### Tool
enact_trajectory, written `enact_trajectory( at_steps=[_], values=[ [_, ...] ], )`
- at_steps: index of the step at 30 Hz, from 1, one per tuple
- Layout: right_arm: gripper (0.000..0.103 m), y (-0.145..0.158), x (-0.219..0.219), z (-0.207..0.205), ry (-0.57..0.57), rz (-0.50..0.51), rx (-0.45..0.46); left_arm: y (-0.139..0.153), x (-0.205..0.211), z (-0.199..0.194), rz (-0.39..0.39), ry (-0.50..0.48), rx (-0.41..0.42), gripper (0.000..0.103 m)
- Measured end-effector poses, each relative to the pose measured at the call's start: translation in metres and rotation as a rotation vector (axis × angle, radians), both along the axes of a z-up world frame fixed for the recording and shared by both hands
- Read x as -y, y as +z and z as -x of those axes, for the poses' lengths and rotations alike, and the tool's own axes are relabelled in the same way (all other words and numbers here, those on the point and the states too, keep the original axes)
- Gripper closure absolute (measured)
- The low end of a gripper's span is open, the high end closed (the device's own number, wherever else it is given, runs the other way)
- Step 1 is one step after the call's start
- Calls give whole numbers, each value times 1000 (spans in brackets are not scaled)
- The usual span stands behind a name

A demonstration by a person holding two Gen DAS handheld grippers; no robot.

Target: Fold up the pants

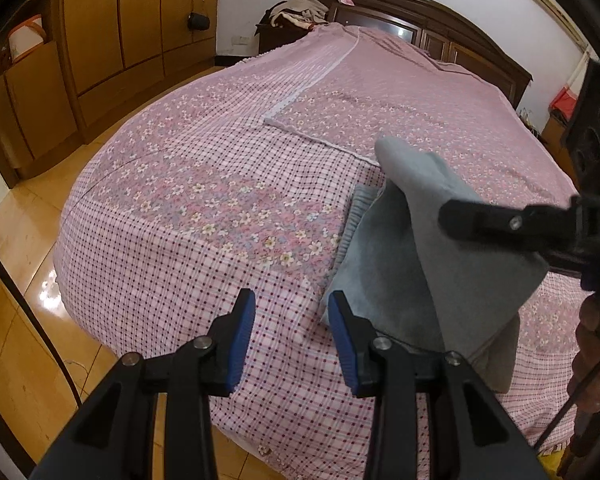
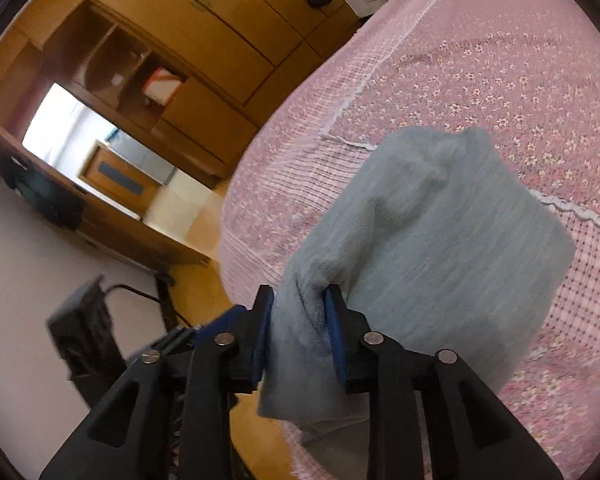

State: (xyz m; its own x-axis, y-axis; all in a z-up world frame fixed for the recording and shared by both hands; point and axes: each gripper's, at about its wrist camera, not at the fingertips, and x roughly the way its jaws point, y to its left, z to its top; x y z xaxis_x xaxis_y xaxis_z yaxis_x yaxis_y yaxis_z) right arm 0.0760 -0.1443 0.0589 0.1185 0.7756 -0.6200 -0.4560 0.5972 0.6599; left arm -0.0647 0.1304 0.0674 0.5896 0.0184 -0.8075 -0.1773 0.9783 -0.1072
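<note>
The right gripper [image 2: 298, 334] pinches a bunch of the grey pants [image 2: 432, 240] over the bed [image 1: 204, 200]; its fingers look slack, so the fold may slip. The left gripper [image 1: 292, 336] hangs part-open, empty.

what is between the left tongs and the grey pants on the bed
Nothing visible. The left tongs hang open over bare bedspread, with the pants edge right beside their right finger. The right tongs have a bunch of the cloth between them.

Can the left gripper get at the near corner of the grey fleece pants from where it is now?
Probably yes. The left gripper is open and empty, with the grey fleece pants just beside its right finger. Only bare pink checked bedspread lies between.
</note>
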Motion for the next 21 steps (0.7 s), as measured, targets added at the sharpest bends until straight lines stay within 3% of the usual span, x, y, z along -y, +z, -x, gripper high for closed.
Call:
enact_trajectory(
  at_steps=[9, 16, 21],
  values=[
    [71, 27, 40, 19, -76, -2, 137, 8, 1, 12, 33, 6, 26, 63],
    [71, 11, 82, 35, -174, 62, 136, 21, -4, 32, 93, 76, 75, 63],
    [71, -4, 90, 52, -173, 84, 118, 38, 3, 41, 123, 54, 104, 62]
  ],
)
